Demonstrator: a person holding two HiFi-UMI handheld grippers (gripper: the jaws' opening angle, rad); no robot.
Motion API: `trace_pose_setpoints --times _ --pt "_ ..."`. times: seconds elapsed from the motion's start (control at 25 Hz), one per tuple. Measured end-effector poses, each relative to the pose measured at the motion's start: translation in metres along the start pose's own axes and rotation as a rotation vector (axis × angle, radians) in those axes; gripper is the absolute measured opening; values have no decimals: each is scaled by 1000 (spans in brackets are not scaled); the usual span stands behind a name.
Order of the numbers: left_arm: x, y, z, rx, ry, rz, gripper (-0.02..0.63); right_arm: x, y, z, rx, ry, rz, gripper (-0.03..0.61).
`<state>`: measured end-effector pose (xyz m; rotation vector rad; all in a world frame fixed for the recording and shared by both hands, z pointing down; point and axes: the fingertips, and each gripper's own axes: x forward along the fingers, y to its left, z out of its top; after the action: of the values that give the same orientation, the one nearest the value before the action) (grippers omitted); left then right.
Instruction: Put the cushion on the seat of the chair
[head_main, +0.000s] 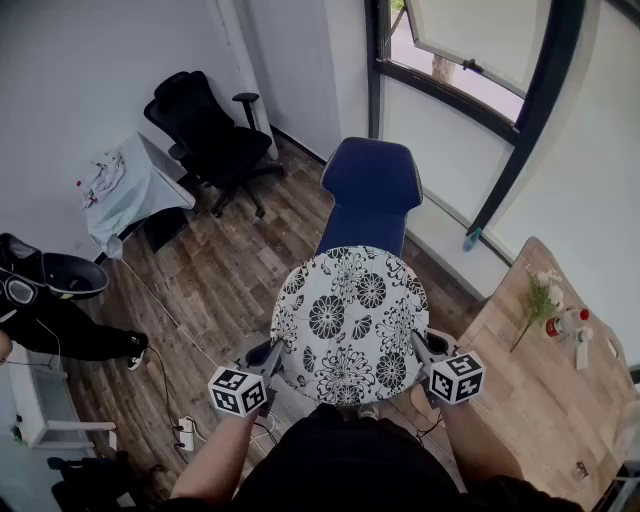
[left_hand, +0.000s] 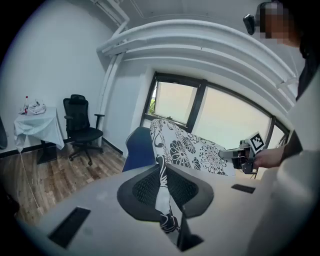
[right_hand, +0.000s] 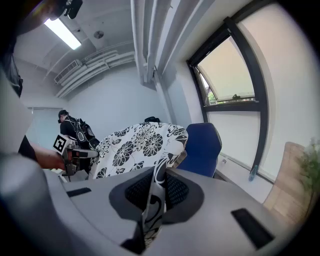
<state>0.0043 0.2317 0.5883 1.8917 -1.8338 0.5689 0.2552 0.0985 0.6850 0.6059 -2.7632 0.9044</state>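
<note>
Both grippers are pinching the rim of the round floral cushion: the left gripper is clamping a fold of fabric at the cushion's left edge, and the right gripper is doing the same at the right edge, with the jaws nearly together on the thin cloth. The cushion is hanging in the air on the near side of the blue chair, not yet resting on the seat. Because each grip is taking only a narrow fold, the cloth is likely to be creeping out under the cushion's weight; losing one side would be swinging the cushion down toward the wooden floor. The cushion is also hiding the seat's near edge from the head view, so lowering blind is risking an overhang or a lean against the backrest.
</note>
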Motion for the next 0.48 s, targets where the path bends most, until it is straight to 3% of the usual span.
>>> trace_pose_setpoints --times 0.48 --pt "-9 -13 5 5 -23 39 28 -18 -1 2 20 -42 37 37"
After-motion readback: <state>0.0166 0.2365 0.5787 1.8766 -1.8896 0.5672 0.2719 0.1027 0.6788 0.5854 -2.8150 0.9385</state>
